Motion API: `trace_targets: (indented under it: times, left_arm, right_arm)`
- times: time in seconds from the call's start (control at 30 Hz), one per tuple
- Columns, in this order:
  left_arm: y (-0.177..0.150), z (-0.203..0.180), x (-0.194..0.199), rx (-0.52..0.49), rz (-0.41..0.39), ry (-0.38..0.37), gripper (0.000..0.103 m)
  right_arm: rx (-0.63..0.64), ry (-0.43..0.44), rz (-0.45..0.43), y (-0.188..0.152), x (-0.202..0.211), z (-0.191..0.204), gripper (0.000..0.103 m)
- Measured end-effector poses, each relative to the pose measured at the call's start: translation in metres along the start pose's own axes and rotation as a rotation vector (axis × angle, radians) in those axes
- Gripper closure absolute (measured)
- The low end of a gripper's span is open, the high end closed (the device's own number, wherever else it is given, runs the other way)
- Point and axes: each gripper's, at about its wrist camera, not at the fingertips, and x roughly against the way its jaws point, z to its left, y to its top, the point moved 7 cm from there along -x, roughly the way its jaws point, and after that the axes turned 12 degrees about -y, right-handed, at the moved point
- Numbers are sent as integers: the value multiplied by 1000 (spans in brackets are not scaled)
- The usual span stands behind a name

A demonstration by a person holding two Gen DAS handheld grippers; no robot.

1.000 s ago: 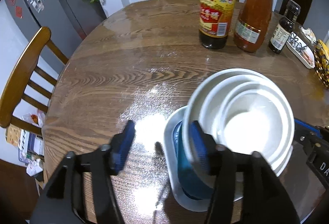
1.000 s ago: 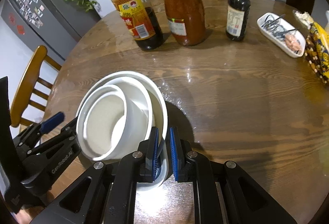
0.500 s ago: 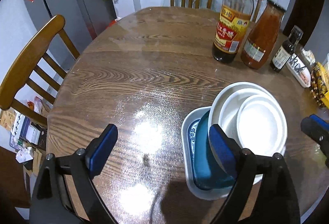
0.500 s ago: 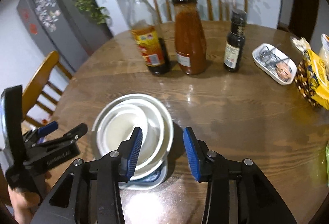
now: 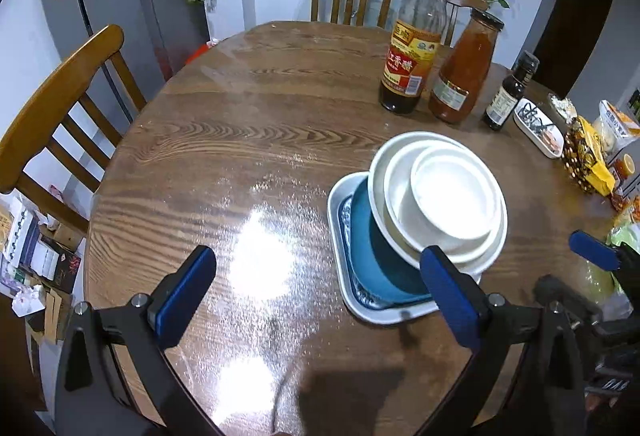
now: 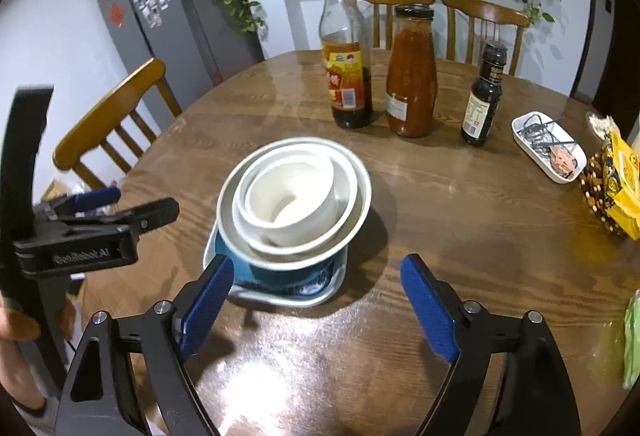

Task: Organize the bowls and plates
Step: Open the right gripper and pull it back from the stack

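A stack of dishes stands on the round wooden table (image 5: 240, 124). A white rectangular plate (image 5: 340, 268) with a blue pattern is at the bottom, a teal plate (image 5: 376, 268) lies on it, and three nested white bowls (image 5: 452, 196) sit on top. The stack also shows in the right wrist view (image 6: 292, 196). My left gripper (image 5: 320, 288) is open and empty, raised above the table to the left of the stack. My right gripper (image 6: 320, 296) is open and empty, raised in front of the stack. The left gripper shows in the right wrist view (image 6: 120, 204).
A soy sauce bottle (image 5: 412, 48), a jar of red sauce (image 5: 464, 76) and a small dark bottle (image 5: 508, 96) stand behind the stack. A small white dish (image 5: 538, 128) and snack bags (image 5: 588, 156) lie at the right. Wooden chairs (image 5: 60, 104) ring the table.
Both grippers let go of the stack's rims, opened wide and pulled up and back from it. The stack stays on the table.
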Motion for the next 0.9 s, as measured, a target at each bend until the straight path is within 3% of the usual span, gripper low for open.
trace_targets:
  times: [0.53, 0.9]
  left_arm:
    - [-25, -13, 1, -137, 25, 16, 1]
    - [-28, -14, -3, -154, 16, 46, 1]
  right_arm:
    - [100, 39, 27, -30, -8, 28, 17]
    - [108, 31, 53, -36, -17, 29, 17]
